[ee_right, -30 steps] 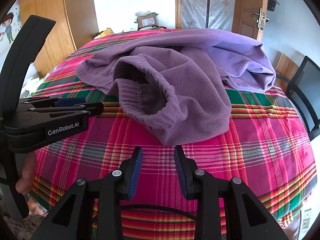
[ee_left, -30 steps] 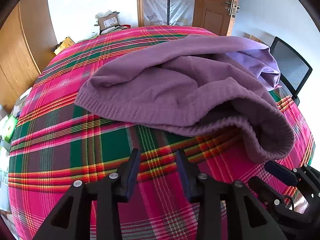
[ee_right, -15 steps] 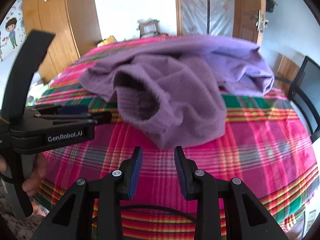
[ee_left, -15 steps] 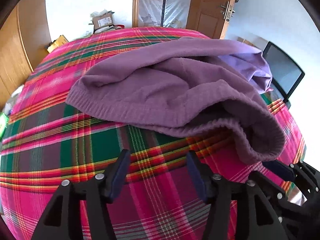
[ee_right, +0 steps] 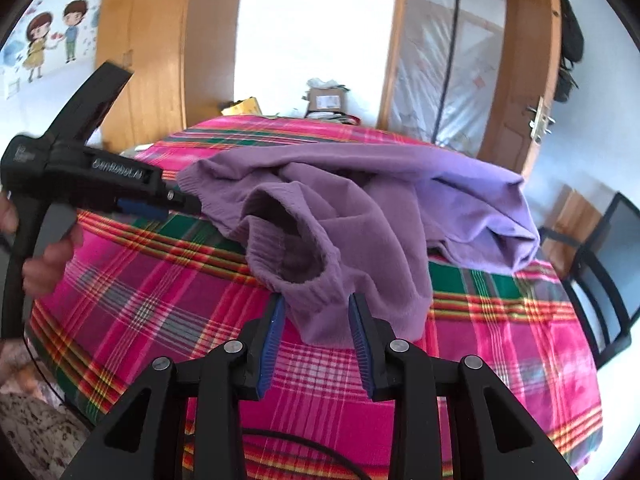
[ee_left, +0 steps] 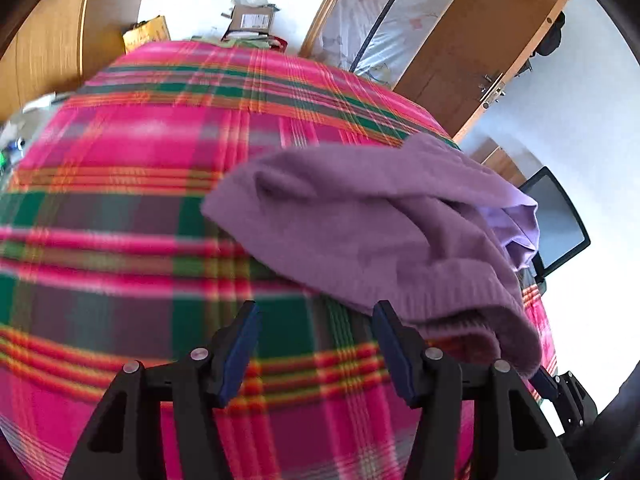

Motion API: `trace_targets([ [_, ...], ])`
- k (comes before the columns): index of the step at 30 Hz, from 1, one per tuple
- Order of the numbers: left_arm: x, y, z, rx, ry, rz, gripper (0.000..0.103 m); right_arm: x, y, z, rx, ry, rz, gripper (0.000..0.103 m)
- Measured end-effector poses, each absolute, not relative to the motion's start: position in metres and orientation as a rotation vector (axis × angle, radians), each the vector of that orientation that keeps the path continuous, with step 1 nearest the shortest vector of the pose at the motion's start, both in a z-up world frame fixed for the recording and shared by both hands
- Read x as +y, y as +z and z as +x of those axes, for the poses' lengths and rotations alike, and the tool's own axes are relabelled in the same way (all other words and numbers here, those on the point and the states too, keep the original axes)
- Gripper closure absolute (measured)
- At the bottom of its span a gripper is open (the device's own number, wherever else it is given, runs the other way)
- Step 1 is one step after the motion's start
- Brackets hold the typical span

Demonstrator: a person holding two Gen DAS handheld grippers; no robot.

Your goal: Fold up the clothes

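Observation:
A crumpled purple sweater (ee_right: 360, 208) lies on the table under a pink and green plaid cloth (ee_right: 168, 280). The ribbed cuff of one sleeve (ee_right: 304, 276) faces my right gripper (ee_right: 316, 312), whose jaws stand apart with the sleeve end lying between the tips and the pads not pressing it. My left gripper (ee_left: 316, 316) is open wide above bare plaid, its right finger just short of the sweater's (ee_left: 380, 232) ribbed hem. In the right wrist view the left gripper (ee_right: 176, 200) reaches in from the left, its tips at the hem's corner.
A black chair (ee_right: 608, 280) stands off the table's right side. A cardboard box (ee_right: 328, 100) and clutter sit beyond the far edge, with a wooden door (ee_right: 524, 80) and wardrobe panels behind. A hand (ee_right: 48, 256) grips the left tool's handle near the table's front left edge.
My left gripper opened wider, swung left and rolled, so the sweater now sits to its right. My right gripper closed in on the sleeve cuff, which now lies between its tips.

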State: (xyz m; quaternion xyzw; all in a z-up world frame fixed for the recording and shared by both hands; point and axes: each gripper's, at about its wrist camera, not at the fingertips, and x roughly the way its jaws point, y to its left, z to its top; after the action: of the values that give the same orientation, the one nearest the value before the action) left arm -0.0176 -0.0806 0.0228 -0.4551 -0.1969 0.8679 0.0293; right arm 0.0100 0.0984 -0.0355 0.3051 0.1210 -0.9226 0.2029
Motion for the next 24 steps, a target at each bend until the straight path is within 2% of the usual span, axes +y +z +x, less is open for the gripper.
trace_targets([
  [7,-0.112,0.021,-0.049,-0.744,2.808,-1.438,0.045,0.097,-0.039,0.008,0.347,-2.55,0.843,0.068],
  [11,-0.116,0.018,-0.072,-0.714,2.864,-1.453,0.048,0.101,-0.041,0.001,0.338,-2.547,0.859,0.068],
  [15,-0.113,0.019,-0.087,-0.601,2.921,-1.403,0.048,0.101,-0.043,-0.002,0.337,-2.538,0.858,0.068],
  [20,-0.109,0.01,-0.102,-0.622,2.784,-1.471,0.048,0.098,-0.044,-0.006,0.361,-2.521,0.844,0.068],
  [24,-0.095,0.004,-0.109,-0.497,2.775,-1.461,0.048,0.096,-0.04,-0.007,0.396,-2.519,0.814,0.068],
])
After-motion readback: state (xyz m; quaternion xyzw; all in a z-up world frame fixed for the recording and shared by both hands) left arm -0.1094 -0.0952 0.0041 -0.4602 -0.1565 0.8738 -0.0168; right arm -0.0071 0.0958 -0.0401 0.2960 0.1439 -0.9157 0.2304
